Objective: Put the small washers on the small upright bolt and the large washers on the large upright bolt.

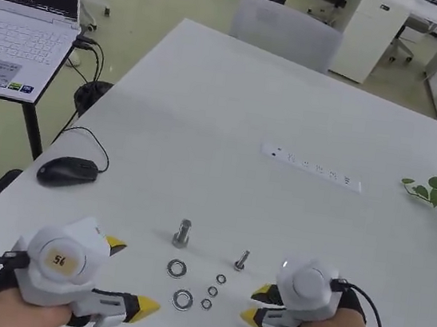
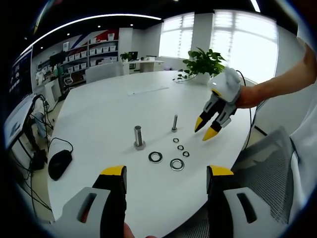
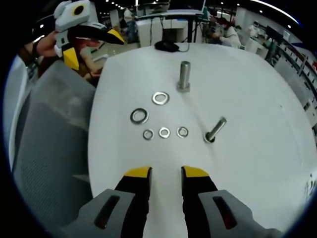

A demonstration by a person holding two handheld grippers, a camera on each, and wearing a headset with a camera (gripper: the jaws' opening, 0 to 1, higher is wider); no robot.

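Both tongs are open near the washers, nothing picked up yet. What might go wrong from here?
First, the three small washers lie flat and close together, so the right tongs may nudge a neighbour or skid one away. Second, the small bolt stands just beside them; a careless approach might tip it. Third, the large washers also lie flat on the table, likely hard to pinch.

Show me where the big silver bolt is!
Head view: the big silver bolt stands left of the small silver bolt, just beyond the two large steel washers.
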